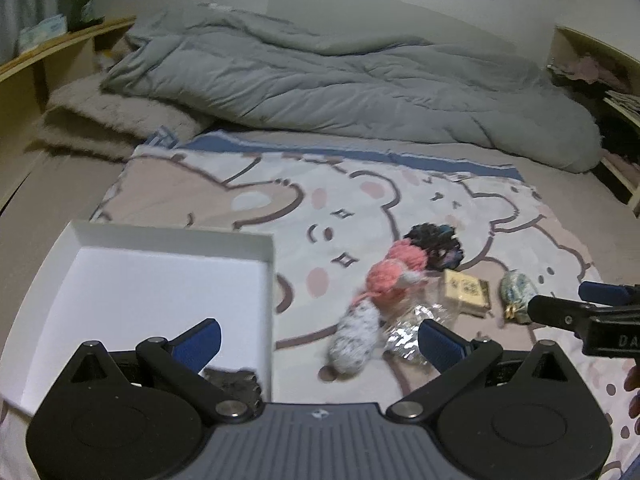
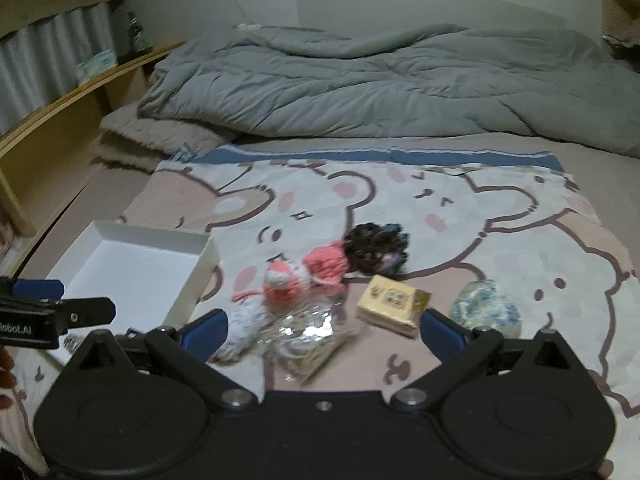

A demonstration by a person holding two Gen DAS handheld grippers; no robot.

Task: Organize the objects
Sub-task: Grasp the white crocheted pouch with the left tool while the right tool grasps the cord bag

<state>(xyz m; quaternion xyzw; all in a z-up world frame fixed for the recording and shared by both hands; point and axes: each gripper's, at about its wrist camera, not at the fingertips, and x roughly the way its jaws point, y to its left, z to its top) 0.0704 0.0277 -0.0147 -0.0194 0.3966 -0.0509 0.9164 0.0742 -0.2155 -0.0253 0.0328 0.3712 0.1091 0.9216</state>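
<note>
Both claws are hovering over a bed covered by a bear-print blanket [image 2: 500,216], with a grey duvet [image 2: 380,80] lying bunched at the far end.

The left claw [image 1: 318,342] is standing released, its blue pads spread wide and gripping nothing; the left pad is sitting over the white box [image 1: 160,276], the right pad [image 1: 438,342] over the crinkled clear wrapper [image 1: 408,326].

The right claw [image 2: 322,332] is likewise standing released and empty, its pads flanking the cluster of loose objects.

The white box, an open shallow tray, is resting on the blanket at the left of the cluster. A dark object [image 1: 236,384] is lying in its near right corner, partly hidden by the left claw; what it is cannot be told. The rest of the box floor in view is showing bare white.

Outside the box, the loose items are lying close together on the blanket: a black scrunchie [image 2: 376,250], a pink knitted toy [image 2: 308,272], a white speckled pouch [image 2: 240,328], the clear wrapper [image 2: 308,332], a small yellow carton [image 2: 392,304], and, slightly apart to the right, a pale blue patterned pouch [image 2: 486,308].
</note>
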